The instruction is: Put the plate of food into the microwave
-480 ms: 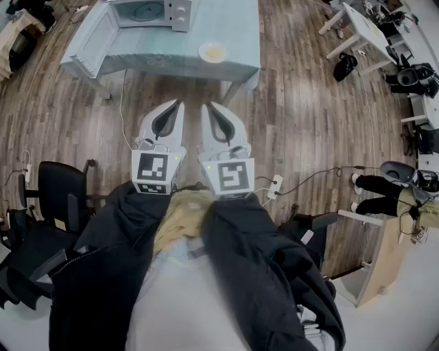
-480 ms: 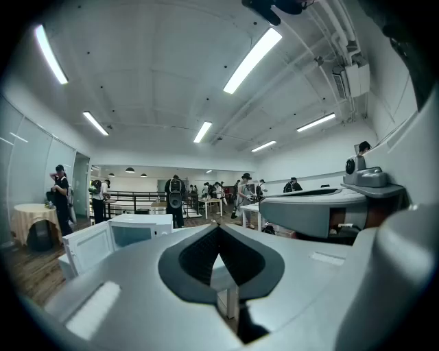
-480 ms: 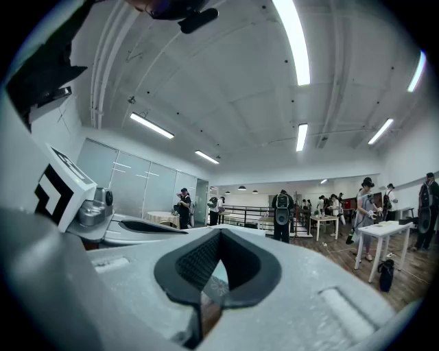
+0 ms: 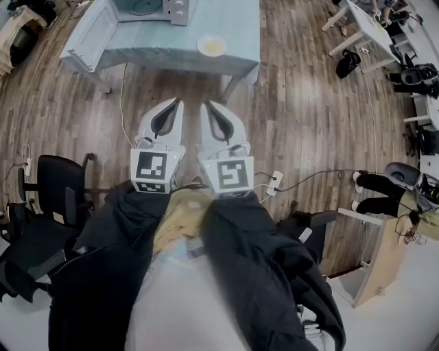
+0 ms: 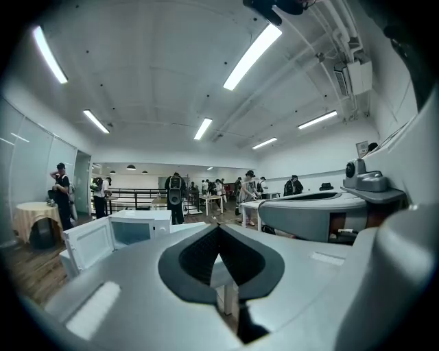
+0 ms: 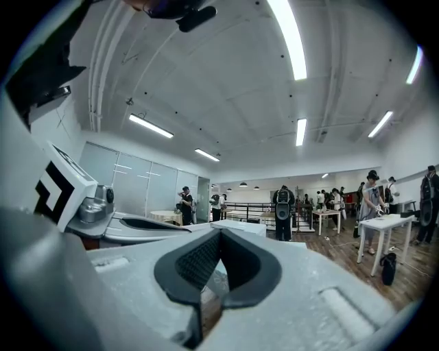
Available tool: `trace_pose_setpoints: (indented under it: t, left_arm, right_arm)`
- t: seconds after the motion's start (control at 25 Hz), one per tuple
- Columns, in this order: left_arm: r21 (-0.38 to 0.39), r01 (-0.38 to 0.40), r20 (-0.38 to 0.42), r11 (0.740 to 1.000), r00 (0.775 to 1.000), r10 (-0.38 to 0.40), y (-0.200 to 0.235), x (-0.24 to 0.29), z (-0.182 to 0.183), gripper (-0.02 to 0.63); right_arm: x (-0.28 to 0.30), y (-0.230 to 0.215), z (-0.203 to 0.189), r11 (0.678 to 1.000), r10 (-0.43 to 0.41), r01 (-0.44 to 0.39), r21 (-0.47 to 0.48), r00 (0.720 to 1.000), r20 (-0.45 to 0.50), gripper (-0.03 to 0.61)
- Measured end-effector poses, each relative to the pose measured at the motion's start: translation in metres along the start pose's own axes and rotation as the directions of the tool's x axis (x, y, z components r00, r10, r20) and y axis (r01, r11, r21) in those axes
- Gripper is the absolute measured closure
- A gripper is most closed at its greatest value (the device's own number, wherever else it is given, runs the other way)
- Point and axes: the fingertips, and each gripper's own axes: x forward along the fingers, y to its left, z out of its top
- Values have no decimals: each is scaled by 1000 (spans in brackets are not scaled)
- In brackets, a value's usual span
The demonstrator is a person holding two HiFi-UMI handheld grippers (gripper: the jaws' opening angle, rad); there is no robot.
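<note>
- Left tool [image 4: 177,103] and right tool [image 4: 206,105] are both empty, jaws pressed together, well short of the bench [image 4: 137,51].
- The plate [image 4: 212,46] sits near the bench's front edge, beside the open microwave [image 4: 168,8].
- Risk: arriving with the jaws closed could shove the plate off, and tilting it would spill the food.
- Count: one plate, one microwave, two tools.

Wood-plank floor [image 4: 309,116], pale cloth over the table [image 4: 240,27], smooth white microwave [image 5: 140,223], dark cloth sleeves [image 4: 260,260]
</note>
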Motion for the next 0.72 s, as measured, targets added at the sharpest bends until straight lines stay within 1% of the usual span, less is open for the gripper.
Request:
trace_pose_setpoints:
  t: [0.16,0.44,0.64,0.72]
  left_arm:
    - [-7,-12,-17,1000,1000,12,-4,0,-5,618]
    - [-23,-23,-25,999,999,22,-16,-2,-12,618]
    - [-10,-21,-27,1000,999,20,-29,-3,-13,618]
    - [-6,-21,-34,1000,999,21,-31,-4,-15,618]
  right_arm:
    - [-2,3,-9,1000,30,-30,4,999,-14,584]
    - [-14,1,-15,999,54,-54,7,998,-16,584]
    - [-25,-1,-17,998,54,-54,22,998,-11,584]
    - [-27,0,-23,998,58,-57,34,998,-11,584]
